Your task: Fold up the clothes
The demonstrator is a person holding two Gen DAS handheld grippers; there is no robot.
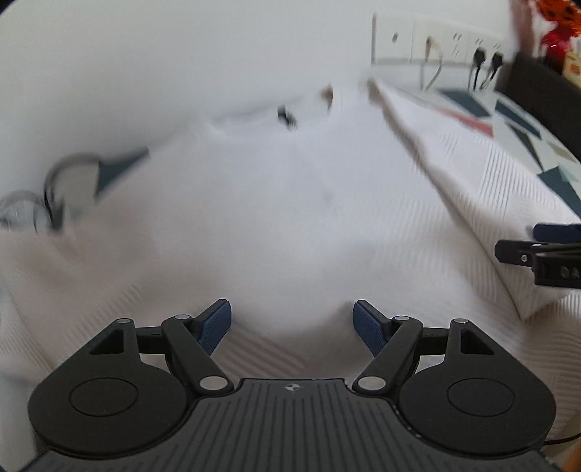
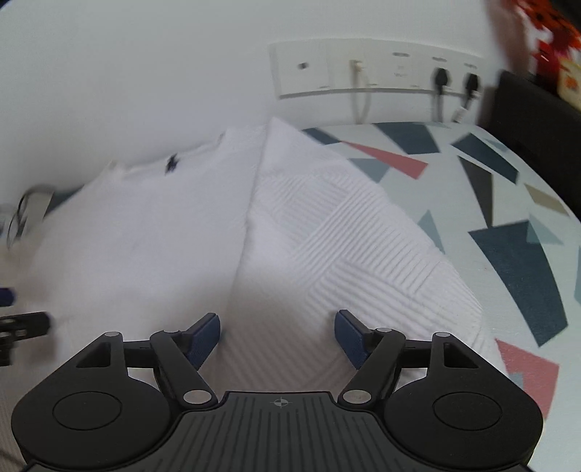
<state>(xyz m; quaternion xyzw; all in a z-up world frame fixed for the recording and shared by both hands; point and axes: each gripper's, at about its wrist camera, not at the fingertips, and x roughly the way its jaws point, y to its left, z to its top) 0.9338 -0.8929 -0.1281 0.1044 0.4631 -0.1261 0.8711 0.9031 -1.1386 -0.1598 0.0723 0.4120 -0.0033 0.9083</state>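
A white ribbed-knit garment (image 1: 283, 203) lies spread over the table, with a small dark logo (image 1: 287, 117) near its far end. Its right side is folded inward, making a raised flap (image 2: 345, 232) with a long straight edge. My left gripper (image 1: 292, 325) hovers open over the garment's near part, nothing between its blue pads. My right gripper (image 2: 277, 336) is open too, above the near end of the folded flap, with only cloth below it. The right gripper's fingers (image 1: 537, 250) show at the right edge of the left wrist view; the left gripper's fingers (image 2: 21, 323) show at the left edge of the right wrist view.
The table wears a white cloth with dark blue, red and grey shapes (image 2: 508, 203). A wall socket strip with plugs and cables (image 2: 381, 69) runs along the back wall. A metal-ringed object (image 1: 54, 188) lies blurred at the garment's left. Red and orange items (image 2: 552, 29) stand far right.
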